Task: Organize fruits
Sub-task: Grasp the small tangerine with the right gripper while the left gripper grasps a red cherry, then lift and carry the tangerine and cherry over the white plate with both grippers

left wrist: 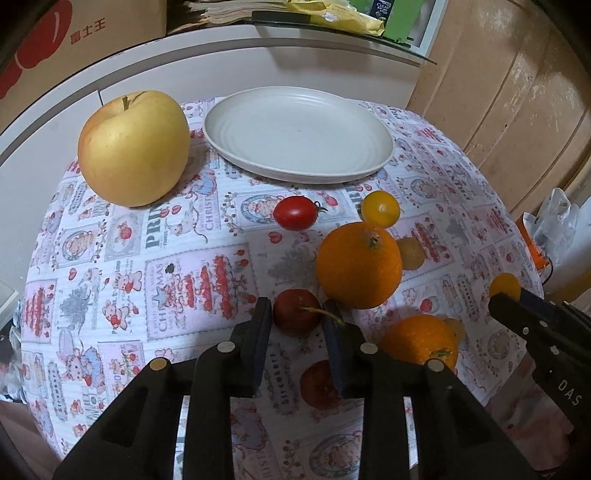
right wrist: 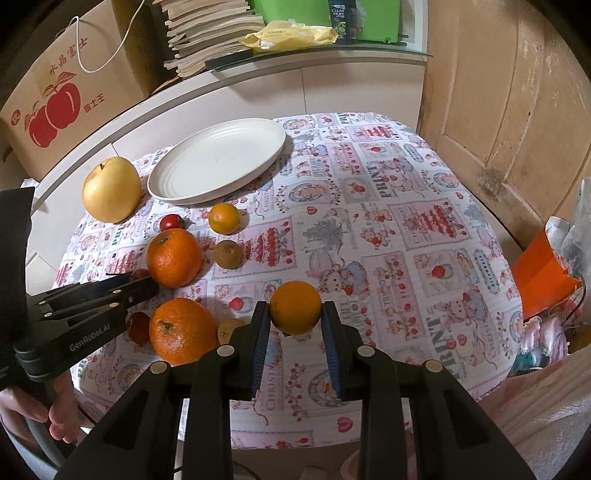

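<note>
An empty white plate (left wrist: 295, 133) sits at the back of the patterned table, also in the right wrist view (right wrist: 218, 162). A big yellow apple (left wrist: 133, 147) stands left of it. My left gripper (left wrist: 297, 317) has its jaws around a small dark-red fruit with a stem (left wrist: 295, 312), the pads touching or nearly touching it. My right gripper (right wrist: 295, 314) is shut on a small yellow-orange fruit (right wrist: 295, 306), held just above the cloth. Two oranges (left wrist: 358, 266) (left wrist: 421, 339), a red cherry tomato (left wrist: 295, 212), a yellow tomato (left wrist: 380, 208) and a brown fruit (left wrist: 410, 253) lie between.
Another red fruit (left wrist: 317, 384) lies under my left gripper. A cardboard apple box (right wrist: 62, 96) and stacked papers (right wrist: 210, 33) stand behind the table. A wooden door (right wrist: 509, 92) is at the right, an orange bag (right wrist: 539, 273) beside the table's right edge.
</note>
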### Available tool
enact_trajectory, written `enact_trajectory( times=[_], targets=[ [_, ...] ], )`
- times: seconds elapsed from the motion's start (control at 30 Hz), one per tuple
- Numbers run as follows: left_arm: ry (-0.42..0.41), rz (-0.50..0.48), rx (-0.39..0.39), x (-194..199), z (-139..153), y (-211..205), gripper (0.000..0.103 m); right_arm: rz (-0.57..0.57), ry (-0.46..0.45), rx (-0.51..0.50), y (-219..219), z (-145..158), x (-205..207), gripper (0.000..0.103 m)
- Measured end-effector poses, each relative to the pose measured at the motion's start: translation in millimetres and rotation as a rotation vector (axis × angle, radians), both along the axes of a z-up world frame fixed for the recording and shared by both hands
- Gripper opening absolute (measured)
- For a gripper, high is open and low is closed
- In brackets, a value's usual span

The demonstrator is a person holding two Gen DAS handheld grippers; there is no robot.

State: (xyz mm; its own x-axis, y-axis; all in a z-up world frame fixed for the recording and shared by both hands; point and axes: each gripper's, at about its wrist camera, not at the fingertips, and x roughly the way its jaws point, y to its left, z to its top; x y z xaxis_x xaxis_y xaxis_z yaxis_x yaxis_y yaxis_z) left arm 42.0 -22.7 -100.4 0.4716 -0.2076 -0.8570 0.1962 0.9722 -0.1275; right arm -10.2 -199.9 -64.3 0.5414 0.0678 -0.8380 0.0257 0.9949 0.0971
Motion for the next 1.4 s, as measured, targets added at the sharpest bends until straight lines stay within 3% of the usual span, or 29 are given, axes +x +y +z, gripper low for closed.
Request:
enact_trajectory(
  times=[0.27, 0.53, 0.73, 0.97, 1.1, 1.23, 1.4],
  targets=[
    [-0.01, 0.018, -0.012, -7.9, 4.2, 7.2, 0.025, -0.011, -0.005, -0.006, -1.0, 1.6, -1.4, 0.03],
    [-0.027, 0.048, 0.026, -16.5, 30.6, 16.6, 0.025, 0.004, 0.002, -0.032, -0.2, 16.7, 1.9, 0.03],
    [-0.154, 0.02, 0.113, -23.4, 88.5, 19.2, 0.025, 0.068, -0.091, -0.087, 4.3, 72.1, 14.4, 0.03],
    [-0.235, 0.013, 0.125, -11.9, 139.5, 24.5, 0.025, 0.146, -0.216, -0.105, 18.4, 136.2, 37.8, 0.03],
    [-0.265, 0.004, 0.135, -1.5, 154.6, 22.6, 0.025, 0.172, -0.241, -0.113, 26.7, 151.9, 55.8, 0.03],
    [-0.237, -0.017, 0.088, 20.7, 164.7, 21.0, 0.025, 0.212, -0.22, -0.091, 33.5, 161.2, 82.8, 0.03],
    [-0.227, -0.077, 0.089, 55.8, 182.2, 10.0, 0.025, 0.235, -0.213, -0.11, 40.7, 171.8, 118.0, 0.03]
  ],
)
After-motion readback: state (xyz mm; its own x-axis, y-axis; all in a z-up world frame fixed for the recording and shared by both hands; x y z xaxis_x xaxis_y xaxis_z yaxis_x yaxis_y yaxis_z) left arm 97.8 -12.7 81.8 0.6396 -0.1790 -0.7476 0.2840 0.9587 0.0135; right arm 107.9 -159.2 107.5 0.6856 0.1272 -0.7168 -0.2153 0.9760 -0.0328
